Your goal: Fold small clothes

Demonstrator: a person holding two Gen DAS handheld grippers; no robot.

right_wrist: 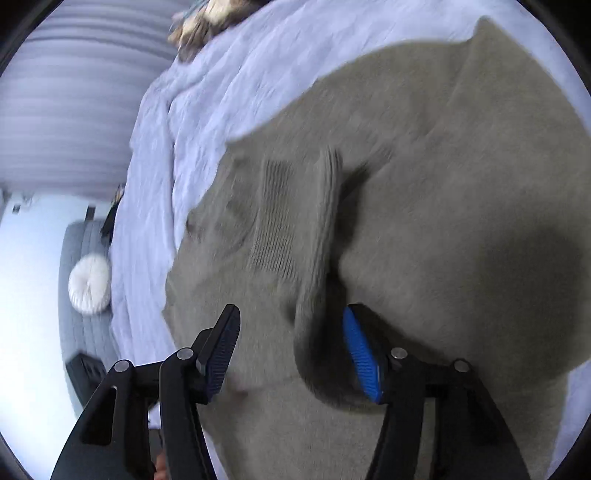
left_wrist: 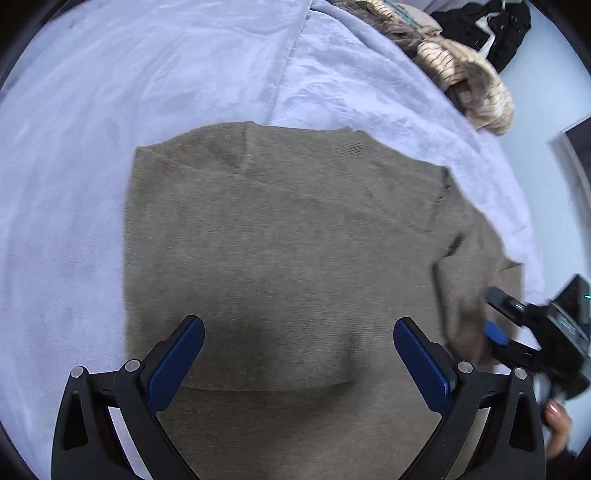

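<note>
A grey-brown knit sweater (left_wrist: 280, 229) lies flat on a pale lilac blanket (left_wrist: 110, 110). My left gripper (left_wrist: 299, 350) is open and empty, hovering over the sweater's near part. My right gripper (right_wrist: 291, 332) is open, with its jaws either side of a raised fold of the sweater's sleeve (right_wrist: 321, 229); one blue pad (right_wrist: 360, 354) sits against the cloth. The right gripper also shows in the left wrist view (left_wrist: 517, 332), at the sweater's right sleeve. The right wrist view is blurred by motion.
A pile of striped beige and brown clothes (left_wrist: 465, 74) and a black garment (left_wrist: 495, 26) lie at the far right of the bed. Off the bed's edge are a grey seat with a round white cushion (right_wrist: 88, 284) and a pale floor.
</note>
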